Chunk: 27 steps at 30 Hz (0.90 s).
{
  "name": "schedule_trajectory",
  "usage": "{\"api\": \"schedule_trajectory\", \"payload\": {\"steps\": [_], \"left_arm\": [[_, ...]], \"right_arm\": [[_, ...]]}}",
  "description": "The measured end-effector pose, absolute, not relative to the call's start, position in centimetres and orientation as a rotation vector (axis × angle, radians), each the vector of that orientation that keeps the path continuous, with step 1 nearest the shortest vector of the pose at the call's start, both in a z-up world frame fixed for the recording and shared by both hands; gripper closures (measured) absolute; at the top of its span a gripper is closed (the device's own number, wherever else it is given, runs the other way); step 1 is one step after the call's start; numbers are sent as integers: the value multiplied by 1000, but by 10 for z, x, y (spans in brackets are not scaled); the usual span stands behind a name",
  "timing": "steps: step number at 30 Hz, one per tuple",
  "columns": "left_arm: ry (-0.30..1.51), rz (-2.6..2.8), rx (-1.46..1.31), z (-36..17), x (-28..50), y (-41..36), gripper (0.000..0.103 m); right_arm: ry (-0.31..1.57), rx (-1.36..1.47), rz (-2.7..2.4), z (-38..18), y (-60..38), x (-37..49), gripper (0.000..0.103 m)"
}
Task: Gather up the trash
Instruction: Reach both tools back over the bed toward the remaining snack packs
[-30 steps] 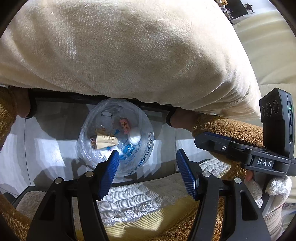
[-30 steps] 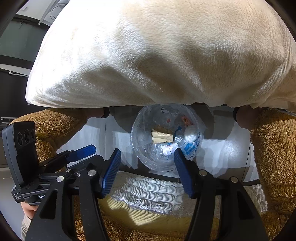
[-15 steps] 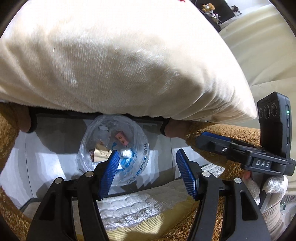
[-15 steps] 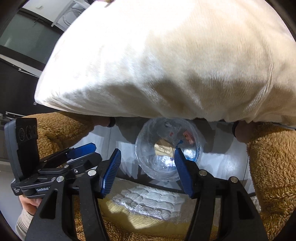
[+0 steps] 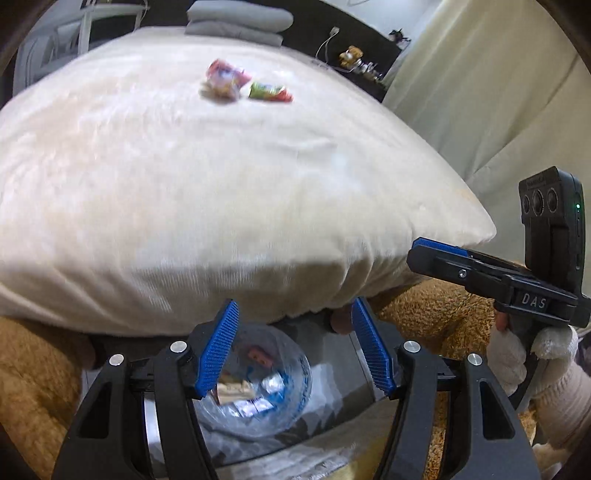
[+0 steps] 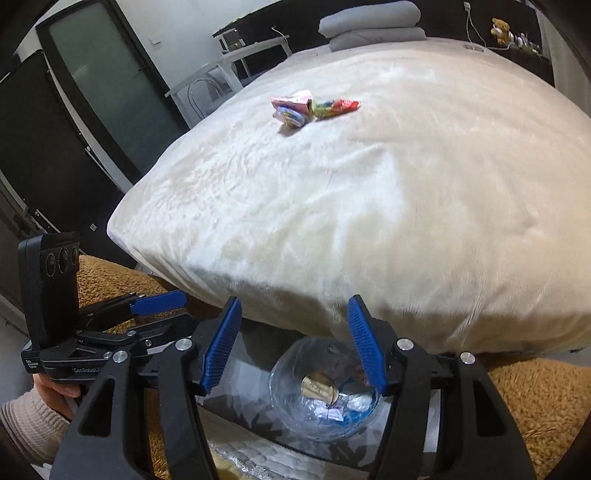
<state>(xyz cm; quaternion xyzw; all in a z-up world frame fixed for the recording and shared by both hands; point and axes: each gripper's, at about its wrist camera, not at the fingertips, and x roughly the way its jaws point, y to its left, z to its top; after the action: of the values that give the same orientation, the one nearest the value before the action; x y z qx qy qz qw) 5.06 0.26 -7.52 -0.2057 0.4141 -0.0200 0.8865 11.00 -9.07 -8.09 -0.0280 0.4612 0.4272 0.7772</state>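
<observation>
Two crumpled snack wrappers lie side by side on top of the cream bed cover (image 6: 369,192): a pink one (image 6: 291,107) (image 5: 223,79) and a green and red one (image 6: 334,105) (image 5: 269,92). A clear plastic trash bag (image 6: 325,391) (image 5: 255,387) with several scraps inside stands on the floor below the bed's edge. My left gripper (image 5: 295,349) is open with nothing between its blue pads, above the bag. My right gripper (image 6: 293,341) is open and empty too. Each gripper shows in the other's view, the right one (image 5: 491,273) and the left one (image 6: 144,306).
Folded grey bedding (image 6: 373,24) lies at the bed's far end. A white chair (image 6: 207,81) and dark doors (image 6: 92,110) stand to the left. Brown fleece (image 6: 535,398) flanks the bag. A quilted mat (image 6: 258,461) lies near me.
Both grippers have risen and tipped upward, so the bed's top and the two wrappers have come into view. The bag has slid lower in both views. The jaws kept their gap.
</observation>
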Motion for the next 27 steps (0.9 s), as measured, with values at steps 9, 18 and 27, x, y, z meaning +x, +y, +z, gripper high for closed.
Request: {"api": "schedule_trajectory", "payload": {"steps": [9, 18, 27], "left_arm": [[774, -13, -376, -34, 74, 37, 40], [723, 30, -371, -11, 96, 82, 33], [690, 68, -389, 0, 122, 125, 25]], "right_arm": [[898, -129, 924, -55, -66, 143, 43], [887, -148, 921, -47, -17, 199, 25], [860, -183, 847, -51, 30, 251, 8]]}}
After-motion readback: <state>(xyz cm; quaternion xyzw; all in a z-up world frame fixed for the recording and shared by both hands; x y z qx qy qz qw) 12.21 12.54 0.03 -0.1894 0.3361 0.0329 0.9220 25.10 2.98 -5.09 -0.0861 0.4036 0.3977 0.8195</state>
